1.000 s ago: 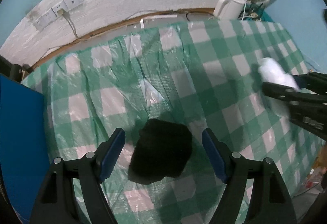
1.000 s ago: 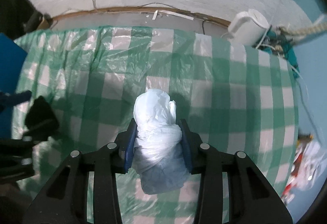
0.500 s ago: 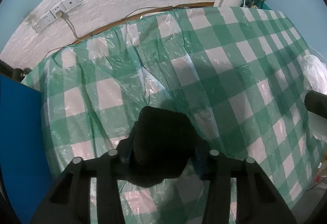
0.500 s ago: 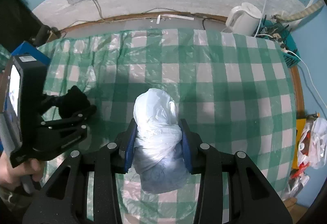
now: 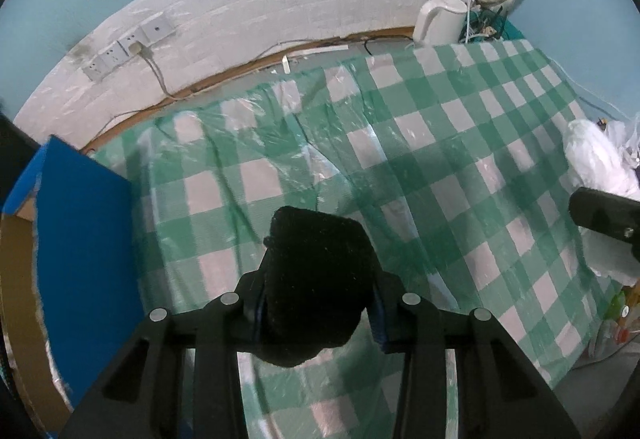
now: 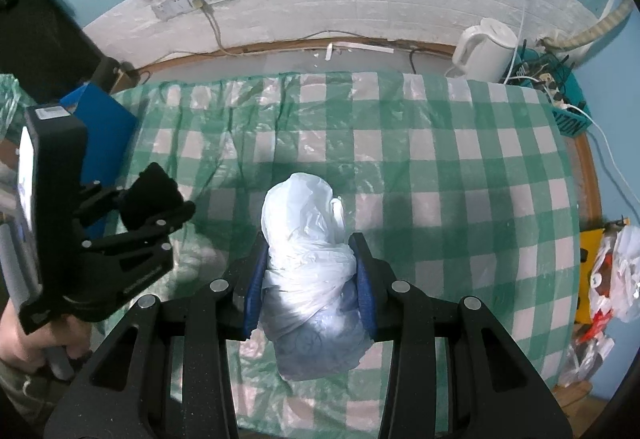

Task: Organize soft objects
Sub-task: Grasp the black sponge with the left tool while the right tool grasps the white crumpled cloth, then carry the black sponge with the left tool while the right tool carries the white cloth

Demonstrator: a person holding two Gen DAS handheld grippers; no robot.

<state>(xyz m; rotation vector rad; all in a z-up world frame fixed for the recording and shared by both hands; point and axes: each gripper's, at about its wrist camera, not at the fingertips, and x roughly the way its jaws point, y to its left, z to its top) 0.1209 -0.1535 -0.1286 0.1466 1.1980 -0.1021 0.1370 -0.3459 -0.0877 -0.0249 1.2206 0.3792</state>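
Through the left wrist camera I see my left gripper (image 5: 316,303) clenched on a black sponge (image 5: 316,279), held above the near part of the green checked tablecloth (image 5: 460,175). A blue box (image 5: 80,239) stands just left of the cloth. A white kettle (image 5: 440,19) sits at the far right by the wall, and wall sockets (image 5: 128,47) show at the far left. At the right edge the white bag (image 5: 596,159) appears beside a dark piece of the other tool.

Through the right wrist camera my right gripper (image 6: 310,275) grips the white bag (image 6: 308,247) at its middle, over the near centre of the cloth. The left gripper (image 6: 154,205) is at the left, holding the sponge (image 6: 150,191).
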